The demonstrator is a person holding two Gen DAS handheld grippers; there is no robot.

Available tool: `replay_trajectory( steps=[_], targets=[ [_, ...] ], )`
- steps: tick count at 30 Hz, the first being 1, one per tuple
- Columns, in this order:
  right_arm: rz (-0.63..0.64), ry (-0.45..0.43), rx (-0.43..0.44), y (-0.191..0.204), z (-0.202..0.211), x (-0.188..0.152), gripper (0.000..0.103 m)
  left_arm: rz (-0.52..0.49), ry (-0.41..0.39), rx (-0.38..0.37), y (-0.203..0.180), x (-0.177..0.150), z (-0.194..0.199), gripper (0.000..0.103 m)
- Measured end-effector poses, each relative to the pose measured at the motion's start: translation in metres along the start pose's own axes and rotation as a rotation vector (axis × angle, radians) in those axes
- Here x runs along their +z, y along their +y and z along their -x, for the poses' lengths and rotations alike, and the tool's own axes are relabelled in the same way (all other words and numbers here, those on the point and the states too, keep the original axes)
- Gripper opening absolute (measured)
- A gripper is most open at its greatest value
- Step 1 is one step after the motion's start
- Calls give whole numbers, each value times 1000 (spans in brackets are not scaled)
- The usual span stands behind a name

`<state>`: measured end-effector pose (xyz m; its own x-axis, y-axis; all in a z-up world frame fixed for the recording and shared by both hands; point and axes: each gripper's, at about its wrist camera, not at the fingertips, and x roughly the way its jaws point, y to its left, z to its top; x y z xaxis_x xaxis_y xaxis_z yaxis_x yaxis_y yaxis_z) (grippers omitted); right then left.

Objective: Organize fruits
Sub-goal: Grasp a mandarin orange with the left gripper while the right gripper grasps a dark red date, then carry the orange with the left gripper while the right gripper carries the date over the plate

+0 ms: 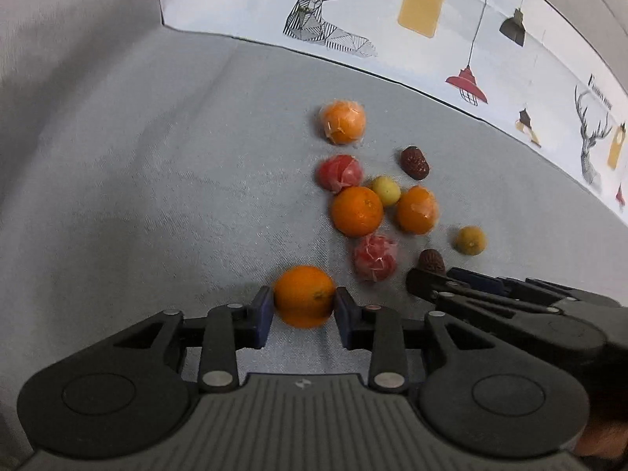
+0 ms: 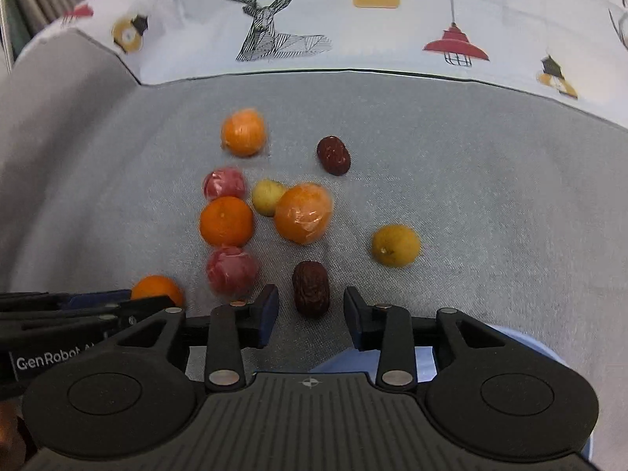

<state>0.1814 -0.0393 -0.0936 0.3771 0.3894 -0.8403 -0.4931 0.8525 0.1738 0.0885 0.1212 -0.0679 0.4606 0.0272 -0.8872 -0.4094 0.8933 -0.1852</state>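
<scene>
In the left wrist view, a bare orange (image 1: 304,296) is seen between the blue pads of the left gripper (image 1: 302,310). The pads look to be touching its two sides, so the jaws are judged to be closed on it, and the orange is still low on the grey cloth (image 1: 137,196). Farther out, a loose bunch of fruit is seen: a wrapped orange (image 1: 342,122), a second bare orange (image 1: 357,211), two red wrapped fruits (image 1: 340,172) and a small yellow fruit (image 1: 386,190). The right gripper is seen coming in from the right edge, close to a dark date. In the right wrist view, that dark date (image 2: 311,289) is seen lying between the fingers of the right gripper (image 2: 311,314). The jaws are held apart, a gap is seen on each side, and the date is not pinched yet. A round yellow fruit (image 2: 395,251) is seen alone to the right, and a second date (image 2: 333,155) farther back. A pale blue dish (image 2: 522,343) is partly seen under the gripper, and no fruit can be seen in the part that shows. The sorting is judged to be near its start: nearly all the fruit is still mixed on the cloth, and almost all of it is left to be picked up and grouped.
</scene>
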Motion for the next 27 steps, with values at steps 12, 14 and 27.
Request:
replay_trajectory(
  steps=[12,14,27],
  targets=[
    [43,-91,-35,2,29,-3,21,-32,-8,19,-5,3,0,38],
    [22,-129,-37,0,50,-5,21,-38,-28,14,-5,3,5,38],
    [-99,-265,-128,-44,161,-77,21,-134,-162,-52,-23,-13,50,38]
  ],
)
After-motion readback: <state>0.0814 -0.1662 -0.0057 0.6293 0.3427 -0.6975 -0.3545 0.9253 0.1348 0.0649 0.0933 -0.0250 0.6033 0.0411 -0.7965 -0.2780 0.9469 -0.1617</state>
